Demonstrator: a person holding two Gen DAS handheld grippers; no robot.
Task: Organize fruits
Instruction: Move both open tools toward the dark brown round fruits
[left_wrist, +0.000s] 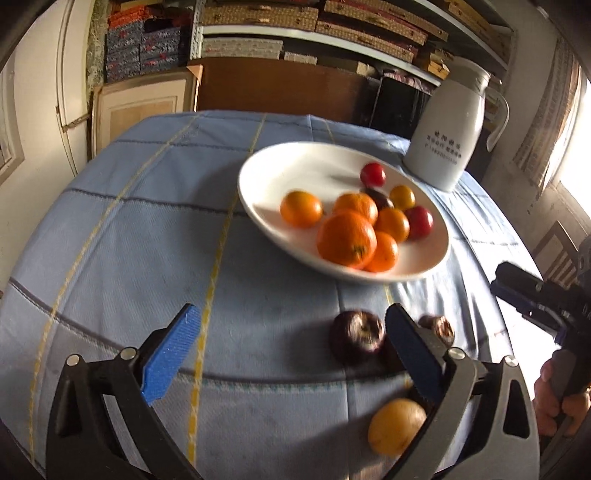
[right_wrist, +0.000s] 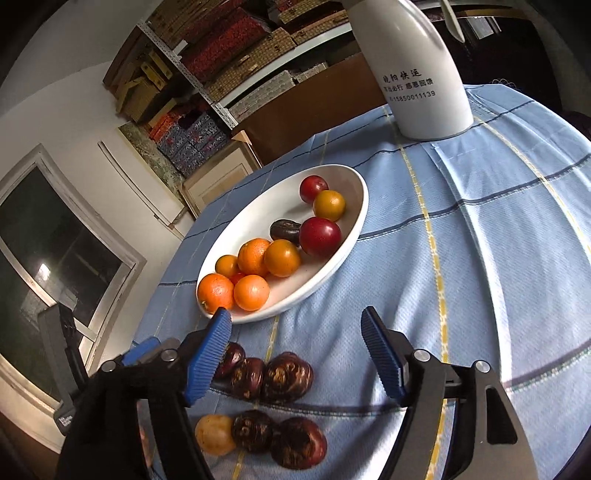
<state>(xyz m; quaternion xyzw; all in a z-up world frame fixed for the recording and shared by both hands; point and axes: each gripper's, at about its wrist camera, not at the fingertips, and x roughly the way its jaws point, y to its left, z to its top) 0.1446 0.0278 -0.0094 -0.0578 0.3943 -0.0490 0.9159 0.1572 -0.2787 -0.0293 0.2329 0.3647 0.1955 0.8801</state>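
Note:
A white plate (left_wrist: 280, 166) (right_wrist: 266, 199) holds several oranges (left_wrist: 346, 239) (right_wrist: 216, 291), red plums (left_wrist: 419, 221) (right_wrist: 319, 236) and one dark fruit (right_wrist: 284, 229). Several dark purple fruits (right_wrist: 288, 376) (left_wrist: 356, 336) and one yellow fruit (left_wrist: 396, 426) (right_wrist: 215, 434) lie on the blue checked tablecloth (left_wrist: 147, 240) in front of the plate. My left gripper (left_wrist: 291, 350) is open and empty, low over the cloth, with a dark fruit just inside its right finger. My right gripper (right_wrist: 295, 354) is open and empty above the dark fruits.
A white jug (left_wrist: 448, 129) (right_wrist: 413, 70) with printed text stands behind the plate on the right. Shelves with stacked boxes (left_wrist: 314, 26) fill the back wall. The right gripper's body (left_wrist: 535, 299) shows at the right edge of the left wrist view.

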